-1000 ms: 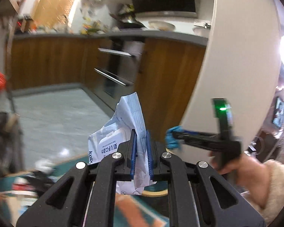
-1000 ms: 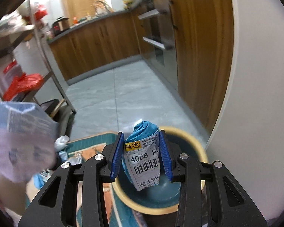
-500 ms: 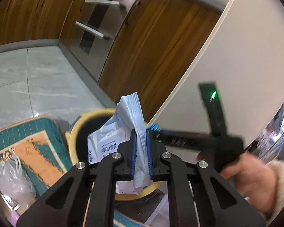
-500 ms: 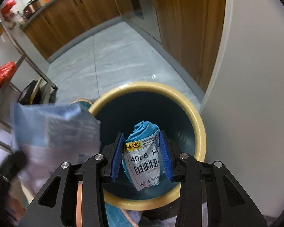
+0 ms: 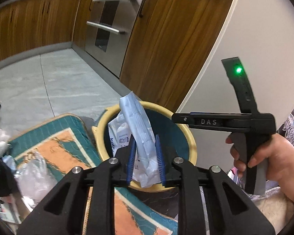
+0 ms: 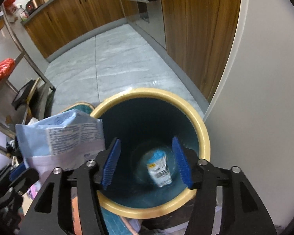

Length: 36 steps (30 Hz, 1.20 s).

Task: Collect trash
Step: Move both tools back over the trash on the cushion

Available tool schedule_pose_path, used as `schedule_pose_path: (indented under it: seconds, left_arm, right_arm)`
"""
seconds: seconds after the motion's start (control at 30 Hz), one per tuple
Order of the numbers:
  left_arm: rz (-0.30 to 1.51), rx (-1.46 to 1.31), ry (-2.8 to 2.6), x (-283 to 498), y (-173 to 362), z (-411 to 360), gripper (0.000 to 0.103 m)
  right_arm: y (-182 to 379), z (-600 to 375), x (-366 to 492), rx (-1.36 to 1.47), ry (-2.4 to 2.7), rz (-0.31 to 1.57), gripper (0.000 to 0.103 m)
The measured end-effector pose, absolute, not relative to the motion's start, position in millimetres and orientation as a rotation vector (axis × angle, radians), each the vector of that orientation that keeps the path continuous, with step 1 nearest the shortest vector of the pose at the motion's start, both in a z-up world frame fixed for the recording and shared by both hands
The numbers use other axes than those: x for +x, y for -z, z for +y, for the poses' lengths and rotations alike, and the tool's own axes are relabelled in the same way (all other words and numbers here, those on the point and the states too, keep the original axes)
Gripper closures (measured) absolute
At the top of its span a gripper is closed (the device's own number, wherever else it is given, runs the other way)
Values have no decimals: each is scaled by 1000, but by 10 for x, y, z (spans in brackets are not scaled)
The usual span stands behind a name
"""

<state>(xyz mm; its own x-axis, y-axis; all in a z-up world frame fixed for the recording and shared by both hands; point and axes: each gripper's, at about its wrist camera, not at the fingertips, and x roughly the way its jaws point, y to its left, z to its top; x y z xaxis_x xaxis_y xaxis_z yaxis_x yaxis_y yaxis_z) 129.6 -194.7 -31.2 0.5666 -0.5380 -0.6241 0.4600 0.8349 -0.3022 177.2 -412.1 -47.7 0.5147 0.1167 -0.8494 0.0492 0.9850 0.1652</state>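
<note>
A round bin with a yellow rim [image 5: 192, 143] and dark blue inside stands on the floor below both grippers. Over it, my left gripper [image 5: 145, 139] has its jaws opening; a white and pale blue wrapper [image 5: 139, 125] still stands loosely between the blue pads. From the right wrist view the same wrapper [image 6: 58, 137] hangs at the bin's left edge [image 6: 203, 133]. My right gripper [image 6: 146, 143] is opening, with nothing between its pads. A blue mailing bag with a barcode label [image 6: 159, 170] lies at the bottom of the bin. A hand [image 5: 264, 156] holds the right gripper [image 5: 176, 117].
A teal and orange rug [image 5: 54, 146] lies left of the bin with a clear plastic bag [image 5: 35, 176] and a crumpled tissue [image 5: 0, 139] on it. A white wall [image 5: 254, 39] rises right of the bin. Wooden cabinets, an oven [image 5: 107, 29] and a metal rack [image 6: 19, 45] ring the floor.
Both grippers came down over the bin. The right jaws parted and the blue mailing bag dropped to the bin's bottom. The left jaws widened around the wrapper.
</note>
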Motion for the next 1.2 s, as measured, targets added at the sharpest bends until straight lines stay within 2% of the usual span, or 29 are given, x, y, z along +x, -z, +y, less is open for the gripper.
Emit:
schedule_pose_path:
  seconds: [0.1, 0.13, 0.2, 0.47, 0.67, 0.73, 0.83, 1.0, 1.2]
  left_arm:
    - [749, -88, 567, 1162, 183, -1848, 69]
    - [741, -79, 558, 1114, 141, -1816, 59]
    - [740, -66, 539, 1066, 113, -1766, 48]
    - [717, 19, 484, 782, -105, -1536, 46]
    - [691, 61, 394, 582, -416, -1203, 27]
    - [664, 47, 348, 540, -557, -1026, 14]
    - [632, 33, 274, 502, -749, -721, 7]
    - [610, 43, 107, 491, -855, -177, 6]
    - [654, -54, -34, 478, -621, 460, 6]
  right_arm:
    - [365, -4088, 1726, 174, -40, 992, 41]
    - [327, -4080, 1707, 173, -38, 978, 38]
    - [240, -4071, 1650, 172, -29, 946, 36]
    - [63, -4094, 1538, 204, 2, 892, 34]
    - [-245, -3824, 1382, 208, -55, 777, 20]
    - [-390, -3679, 1311, 183, -74, 720, 9]
    - [-587, -3467, 1199, 152, -98, 631, 6]
    - [-742, -3059, 1161, 152, -201, 584, 5]
    - [-592, -2493, 1267, 117, -316, 642, 5]
